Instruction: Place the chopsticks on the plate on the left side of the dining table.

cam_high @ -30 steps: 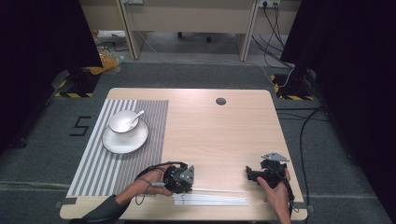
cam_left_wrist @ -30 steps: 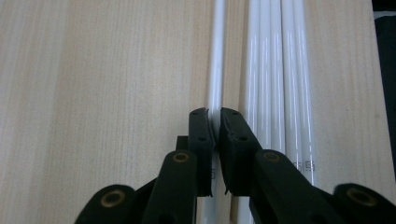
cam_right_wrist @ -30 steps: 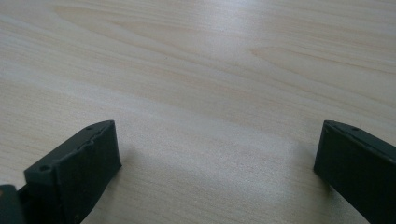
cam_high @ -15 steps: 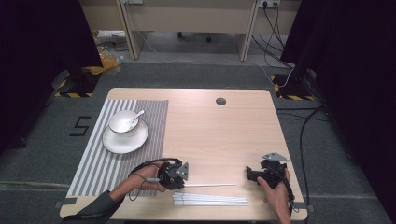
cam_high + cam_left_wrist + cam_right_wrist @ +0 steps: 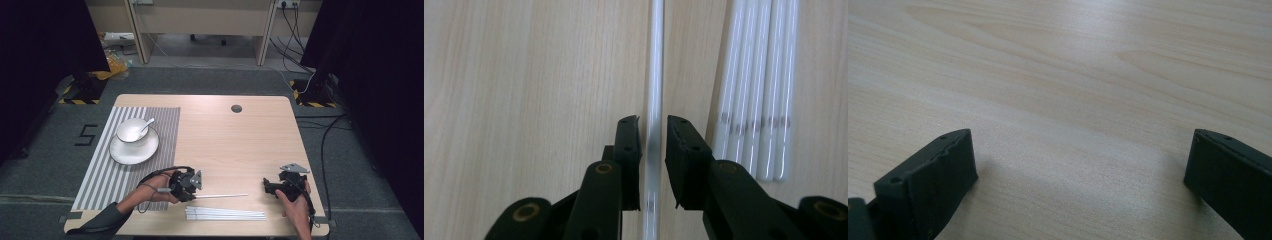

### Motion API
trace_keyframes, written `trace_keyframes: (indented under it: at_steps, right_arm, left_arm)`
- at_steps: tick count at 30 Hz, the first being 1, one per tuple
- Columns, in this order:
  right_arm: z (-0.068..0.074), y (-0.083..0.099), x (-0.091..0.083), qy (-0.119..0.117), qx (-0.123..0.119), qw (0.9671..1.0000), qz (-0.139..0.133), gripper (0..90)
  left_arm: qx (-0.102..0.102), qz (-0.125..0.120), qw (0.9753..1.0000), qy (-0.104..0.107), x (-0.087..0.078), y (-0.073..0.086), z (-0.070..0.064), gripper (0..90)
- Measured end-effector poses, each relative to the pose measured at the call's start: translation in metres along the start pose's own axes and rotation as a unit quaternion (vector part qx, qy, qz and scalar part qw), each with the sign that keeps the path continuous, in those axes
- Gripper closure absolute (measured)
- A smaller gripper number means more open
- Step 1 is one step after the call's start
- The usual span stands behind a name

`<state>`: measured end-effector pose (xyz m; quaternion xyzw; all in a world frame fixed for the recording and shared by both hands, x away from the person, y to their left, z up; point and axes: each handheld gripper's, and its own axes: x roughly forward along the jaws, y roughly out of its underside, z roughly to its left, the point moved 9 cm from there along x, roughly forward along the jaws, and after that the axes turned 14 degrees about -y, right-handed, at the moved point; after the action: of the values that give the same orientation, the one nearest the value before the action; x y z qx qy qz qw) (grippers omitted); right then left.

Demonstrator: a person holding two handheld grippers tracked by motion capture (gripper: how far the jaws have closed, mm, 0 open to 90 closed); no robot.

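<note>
Gripping one white straw (image 5: 654, 100), the left gripper (image 5: 653, 131) has its jaws pinched in on the tube's near end; in the left gripper view the straw runs straight up btwn the two black pads, and the thin gaps at each side are too small to tell if it's full contact. In the high view the left gripper (image 5: 187, 184) sits at the front-left of the table (image 5: 230, 140), held in the person's left hand (image 5: 159, 189), w/ the straw (image 5: 220, 195) sticking out to the right, raised a bit or just on the wood, can't tell which.

Just beside it, toward the table's front edge, lies the bundle of remaining straws (image 5: 225, 214), packed side by side, parallel to the held one; same bundle (image 5: 756, 95) shows at right in the left gripper view.

Right gripper (image 5: 272, 186) is at front-right, well apart from the straws, jaws wide apart w/ only bare wood btwn them; right gripper view (image 5: 1078, 165) confirms nothing held.

Farther out: striped placemat (image 5: 105, 175) on the table's left side, w/ a white plate (image 5: 127, 152), a bowl (image 5: 131, 131) on it and a spoon (image 5: 146, 125) resting in the bowl
</note>
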<state>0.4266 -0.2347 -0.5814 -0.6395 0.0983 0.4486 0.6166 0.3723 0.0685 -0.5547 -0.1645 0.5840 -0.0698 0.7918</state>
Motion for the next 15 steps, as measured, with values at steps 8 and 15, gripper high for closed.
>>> trace_keyframes:
  at_steps: [8,15]
  right_arm:
    - [0.0,0.0,0.0,-0.001,0.0,1.0,0.0,0.3]
    - [0.0,0.0,0.0,-0.001,-0.001,1.0,0.0,0.3]
  left_arm:
    - [0.01,0.021,0.9997,0.006,0.007,-0.023,-0.004,74.6]
    - [0.013,0.033,0.9993,0.007,0.014,-0.032,-0.004,75.8]
